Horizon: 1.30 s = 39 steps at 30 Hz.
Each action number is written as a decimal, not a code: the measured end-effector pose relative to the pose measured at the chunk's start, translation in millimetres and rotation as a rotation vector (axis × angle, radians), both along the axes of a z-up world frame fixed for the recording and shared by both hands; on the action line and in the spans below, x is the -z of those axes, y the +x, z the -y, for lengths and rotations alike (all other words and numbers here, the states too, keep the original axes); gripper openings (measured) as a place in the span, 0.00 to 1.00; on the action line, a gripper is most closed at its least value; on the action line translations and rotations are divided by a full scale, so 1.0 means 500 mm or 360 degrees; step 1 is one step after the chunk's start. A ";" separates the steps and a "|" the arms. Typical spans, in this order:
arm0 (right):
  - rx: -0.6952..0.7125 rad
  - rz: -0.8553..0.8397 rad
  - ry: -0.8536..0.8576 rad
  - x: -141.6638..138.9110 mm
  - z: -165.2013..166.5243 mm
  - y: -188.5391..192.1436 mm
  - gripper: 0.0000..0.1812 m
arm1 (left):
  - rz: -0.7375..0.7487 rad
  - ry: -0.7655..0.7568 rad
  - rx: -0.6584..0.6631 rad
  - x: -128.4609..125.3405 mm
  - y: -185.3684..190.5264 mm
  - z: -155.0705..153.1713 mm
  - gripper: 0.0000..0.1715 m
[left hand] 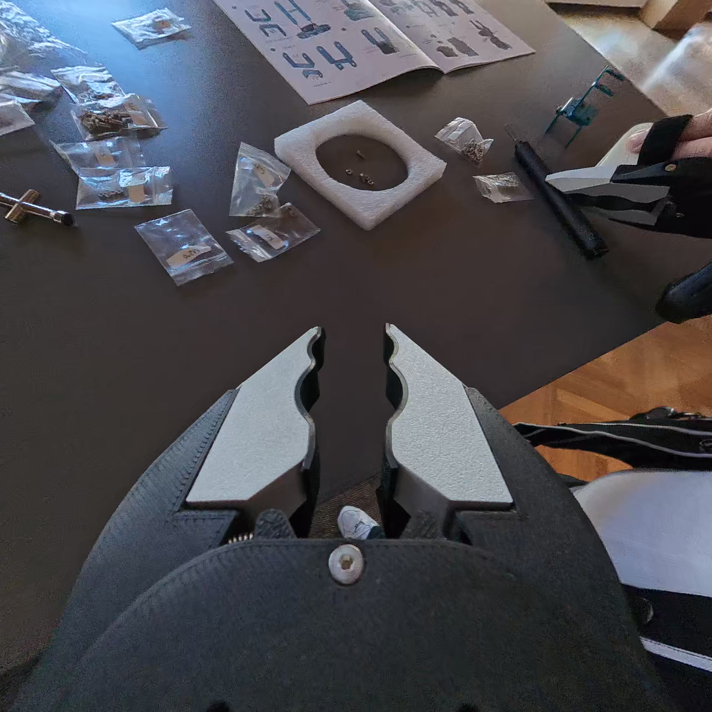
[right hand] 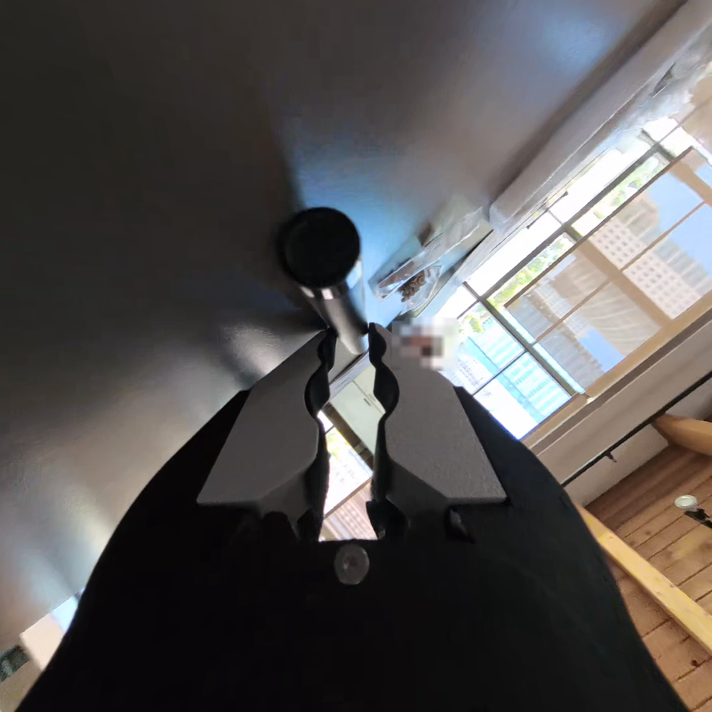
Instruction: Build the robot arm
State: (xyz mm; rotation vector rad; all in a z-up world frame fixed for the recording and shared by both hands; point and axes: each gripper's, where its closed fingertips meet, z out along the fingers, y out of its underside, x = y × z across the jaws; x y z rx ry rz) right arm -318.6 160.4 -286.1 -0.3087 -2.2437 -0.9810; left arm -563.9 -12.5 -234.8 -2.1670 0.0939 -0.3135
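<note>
over the dark table in left wrist view, left gripper part open and empty, white foam frame and screw bags well ahead, right gripper at black screwdriver, right wrist view, right gripper fingertips straddling the screwdriver handle, contact unclear

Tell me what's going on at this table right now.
A person holds a two-finger gripper in each hand over a dark table. The left gripper hovers open and empty above bare tabletop. The right gripper has its fingertips around a black-handled tool lying near small clear bags of hardware; whether it is clamped is unclear. A white foam frame rings a few loose screws, and an open instruction booklet lies beyond.
</note>
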 end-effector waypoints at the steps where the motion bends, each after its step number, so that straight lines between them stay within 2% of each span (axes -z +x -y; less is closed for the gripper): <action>1: 0.0039 0.0002 -0.0016 0.000 0.001 0.001 0.09 | 0.0039 -0.0002 0.0026 0.003 -0.010 -0.003 0.17; 7: 0.0215 -0.0198 0.0011 -0.068 0.003 0.026 0.13 | 0.0105 -0.0007 0.0190 0.025 -0.052 -0.030 0.18; 11: 0.0622 -0.0762 -0.0164 -0.156 -0.004 0.077 0.13 | 0.0208 0.0045 0.0235 0.017 -0.063 -0.039 0.18; 13: 0.0831 -0.1109 -0.0300 -0.178 -0.006 0.116 0.13 | 0.0206 0.0051 0.0243 0.017 -0.074 -0.035 0.18; 15: 0.0903 -0.1342 -0.0377 -0.179 -0.009 0.144 0.12 | 0.0201 0.0037 0.0250 0.020 -0.088 -0.031 0.18; 19: 0.0971 -0.1314 -0.0350 -0.128 -0.039 0.179 0.12 | 0.0196 0.0033 0.0258 0.010 -0.111 -0.029 0.18; 22: 0.0925 -0.1283 -0.0338 -0.104 -0.065 0.181 0.13 | 0.0142 0.0054 0.0266 -0.005 -0.120 -0.028 0.18; 26: 0.0940 -0.1167 -0.0287 -0.062 -0.132 0.206 0.18 | 0.0078 0.0027 0.0273 -0.016 -0.129 -0.017 0.18; 30: 0.0913 -0.1153 -0.0280 -0.060 -0.149 0.202 0.15 | -0.0017 0.0038 0.0230 -0.029 -0.146 -0.007 0.18; 32: 0.0846 -0.1334 -0.0456 -0.091 -0.111 0.147 0.13 | -0.0014 0.0038 0.0205 -0.031 -0.148 -0.001 0.17; 35: 0.0692 -0.1695 -0.1070 -0.194 0.002 -0.026 0.08 | -0.0017 -0.0007 0.0194 -0.018 -0.147 0.010 0.17; 37: 0.0725 -0.1693 -0.1690 -0.227 0.069 -0.156 0.05 | -0.0032 -0.0018 0.0183 -0.009 -0.146 0.013 0.17; 39: 0.0842 -0.1532 -0.2020 -0.210 0.074 -0.257 0.05 | -0.0004 0.0008 0.0170 -0.007 -0.140 0.012 0.17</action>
